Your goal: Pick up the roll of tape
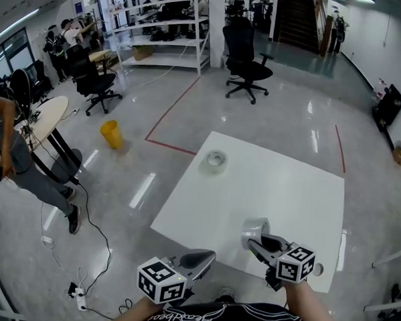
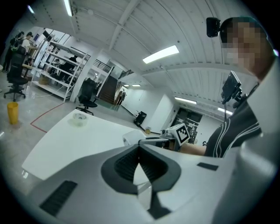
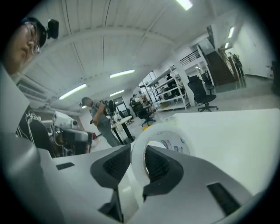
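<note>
A white roll of tape [image 1: 255,229] hangs just above the near edge of the white table [image 1: 279,187], with my right gripper [image 1: 251,242] shut on it. In the right gripper view the roll [image 3: 162,139] stands upright, one side of its ring pinched between the dark pads [image 3: 162,168] of my right gripper [image 3: 136,168]. A second, clear roll [image 1: 216,160] lies flat near the table's far left corner, also seen in the left gripper view [image 2: 79,119]. My left gripper [image 1: 207,257] stays off the table's near edge, its jaws [image 2: 139,162] shut with nothing in them.
A yellow bucket [image 1: 111,133] stands on the floor left of the table, near a red floor line [image 1: 166,145]. Office chairs [image 1: 246,61] and shelving [image 1: 160,27] lie beyond. A person [image 1: 13,160] stands by a round table [image 1: 47,117] at far left, with cables [image 1: 92,251] on the floor.
</note>
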Available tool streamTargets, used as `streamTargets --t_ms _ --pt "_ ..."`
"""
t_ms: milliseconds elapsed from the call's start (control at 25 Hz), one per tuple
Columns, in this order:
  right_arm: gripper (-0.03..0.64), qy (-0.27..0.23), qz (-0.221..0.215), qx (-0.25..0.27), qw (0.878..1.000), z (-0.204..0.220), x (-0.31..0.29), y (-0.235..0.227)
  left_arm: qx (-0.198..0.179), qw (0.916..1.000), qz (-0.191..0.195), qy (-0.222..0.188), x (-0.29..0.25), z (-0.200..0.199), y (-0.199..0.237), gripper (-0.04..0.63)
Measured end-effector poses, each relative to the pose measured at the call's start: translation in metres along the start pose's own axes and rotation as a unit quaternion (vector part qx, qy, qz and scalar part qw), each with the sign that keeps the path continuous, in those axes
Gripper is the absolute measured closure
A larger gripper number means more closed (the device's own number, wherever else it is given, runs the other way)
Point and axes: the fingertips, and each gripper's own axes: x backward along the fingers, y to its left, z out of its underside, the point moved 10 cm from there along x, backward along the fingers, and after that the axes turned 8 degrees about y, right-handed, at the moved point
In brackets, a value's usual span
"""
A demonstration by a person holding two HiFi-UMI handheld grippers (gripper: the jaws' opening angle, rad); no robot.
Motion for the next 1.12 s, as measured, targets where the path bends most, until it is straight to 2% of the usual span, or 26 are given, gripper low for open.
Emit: streamTargets --t_ms 200,400,640,1120 --pt "0.514 -0.08 -0.047 -0.016 0.996 -0.013 0.035 0.033 -0.021 0.9994 0.023 -0.013 0.0 -0.008 -0.014 0.592" --pt "0.514 -0.123 -0.074 -0.027 0.989 -0.018 0.057 0.053 -0.033 0.9983 0.044 -0.02 -0.001 -0.014 -0.023 0.592" --pt "0.514 -0.142 -0.069 -0.028 0.987 -0.013 0.074 0.064 -0.051 0.9967 0.056 -0.029 0.0 -0.02 -0.033 0.592" --pt "0.514 -0.137 -0.047 -0.014 0.989 -0.004 0.081 0.069 -0.069 0.9946 0.073 -0.028 -0.006 -0.024 -0.046 0.592"
